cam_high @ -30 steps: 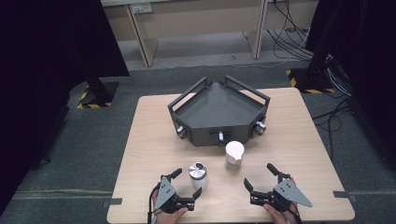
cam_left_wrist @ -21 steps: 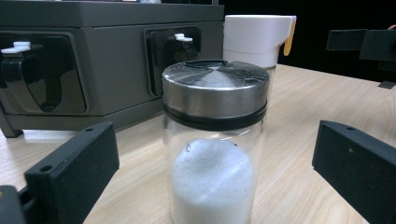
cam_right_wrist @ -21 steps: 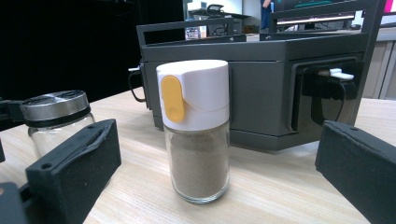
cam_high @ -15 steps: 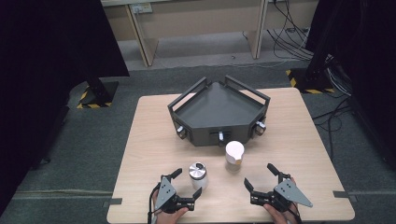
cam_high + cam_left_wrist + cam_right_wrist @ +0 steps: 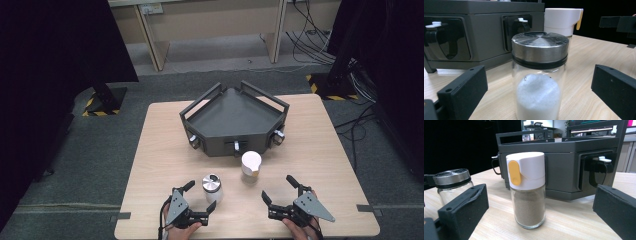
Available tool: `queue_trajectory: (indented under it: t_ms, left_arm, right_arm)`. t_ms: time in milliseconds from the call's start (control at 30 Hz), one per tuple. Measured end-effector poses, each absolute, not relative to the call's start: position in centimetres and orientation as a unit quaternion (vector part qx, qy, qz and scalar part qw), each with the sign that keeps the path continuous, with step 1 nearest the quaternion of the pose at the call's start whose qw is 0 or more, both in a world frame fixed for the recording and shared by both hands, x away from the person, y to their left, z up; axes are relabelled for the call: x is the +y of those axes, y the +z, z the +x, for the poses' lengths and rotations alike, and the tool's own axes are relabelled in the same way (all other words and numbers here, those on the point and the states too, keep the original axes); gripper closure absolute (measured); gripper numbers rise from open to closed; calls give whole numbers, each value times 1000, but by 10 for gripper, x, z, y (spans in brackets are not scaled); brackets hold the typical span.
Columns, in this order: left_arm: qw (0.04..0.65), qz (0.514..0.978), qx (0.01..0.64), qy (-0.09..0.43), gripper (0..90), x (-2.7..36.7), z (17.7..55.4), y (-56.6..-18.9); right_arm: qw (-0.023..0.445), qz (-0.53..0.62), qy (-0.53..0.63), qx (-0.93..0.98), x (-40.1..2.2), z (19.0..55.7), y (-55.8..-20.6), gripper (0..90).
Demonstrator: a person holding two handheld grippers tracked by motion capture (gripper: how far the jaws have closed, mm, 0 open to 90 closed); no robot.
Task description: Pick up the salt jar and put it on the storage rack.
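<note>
A glass shaker with a steel lid (image 5: 211,186) holds white grains and stands on the table near its front edge. My left gripper (image 5: 200,196) is open right beside it. In the left gripper view the steel-lidded shaker (image 5: 540,75) stands between the spread jaws, untouched. A white-capped shaker (image 5: 251,164) with a yellow tab holds brown powder and stands just in front of the tray. My right gripper (image 5: 278,189) is open, a little nearer the person than it. The right gripper view has the white-capped shaker (image 5: 527,190) centred ahead of the open jaws.
A dark grey angular tray (image 5: 235,120) with raised rails and front latches sits mid-table, behind both shakers. Its front wall (image 5: 484,32) rises close behind the steel-lidded shaker. The table's front edge lies just behind my grippers. Cables run on the floor at the right.
</note>
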State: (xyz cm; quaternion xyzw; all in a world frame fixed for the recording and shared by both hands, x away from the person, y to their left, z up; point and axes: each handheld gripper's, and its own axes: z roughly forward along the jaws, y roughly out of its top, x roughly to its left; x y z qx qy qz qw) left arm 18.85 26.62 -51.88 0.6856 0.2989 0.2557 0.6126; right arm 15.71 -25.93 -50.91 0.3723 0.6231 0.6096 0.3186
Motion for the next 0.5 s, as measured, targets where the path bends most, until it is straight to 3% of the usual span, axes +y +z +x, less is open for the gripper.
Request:
queue_trajectory:
  t_ms: [500]
  left_arm:
    - [615, 683, 301, 255, 0, 267, 188, -519]
  right_arm:
    - [320, 372, 612, 620, -259, 156, -508, 3]
